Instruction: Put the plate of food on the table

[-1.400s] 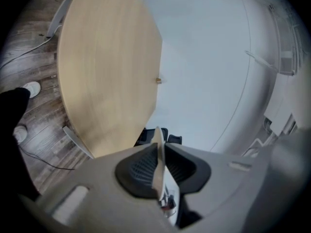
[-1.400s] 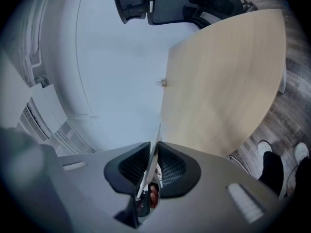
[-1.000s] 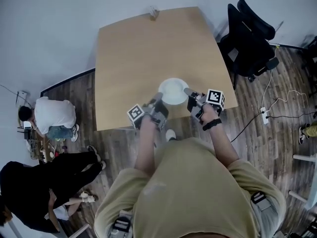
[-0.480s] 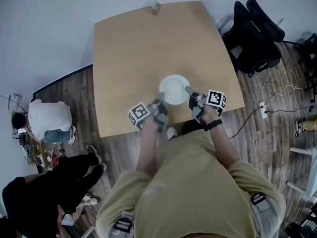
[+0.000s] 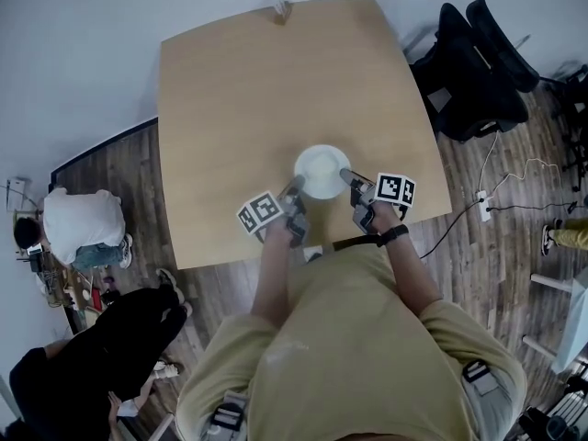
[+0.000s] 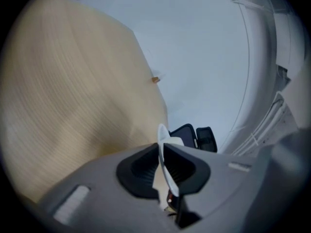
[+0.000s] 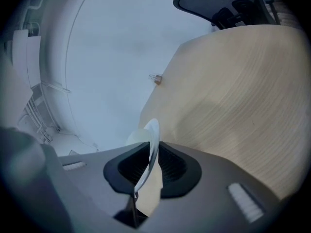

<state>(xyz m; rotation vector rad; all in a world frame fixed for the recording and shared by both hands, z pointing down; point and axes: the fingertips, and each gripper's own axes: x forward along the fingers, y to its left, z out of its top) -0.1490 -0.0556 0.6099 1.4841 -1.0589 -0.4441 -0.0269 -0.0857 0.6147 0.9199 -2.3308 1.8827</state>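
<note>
A white round plate (image 5: 322, 170) is held over the near part of the tan wooden table (image 5: 248, 90), a gripper on each side. My left gripper (image 5: 296, 187) pinches its left rim and my right gripper (image 5: 347, 176) its right rim. In the left gripper view the thin rim (image 6: 162, 136) stands edge-on between the dark pads (image 6: 141, 168), and the jaws of the left gripper (image 6: 162, 152) are opening slightly while still touching it. In the right gripper view the rim (image 7: 152, 132) is clamped by the right gripper (image 7: 151, 160). A pale lump lies on the plate; I cannot tell what it is.
A small object (image 5: 278, 7) stands at the table's far edge. Black office chairs (image 5: 478, 62) are at the right, and a power strip with cables (image 5: 484, 208) lies on the wood floor. People (image 5: 83, 232) sit on the floor at the left.
The person has stepped closer to the table. The plate and both grippers now sit farther in from the near edge. Both grips are unchanged.
</note>
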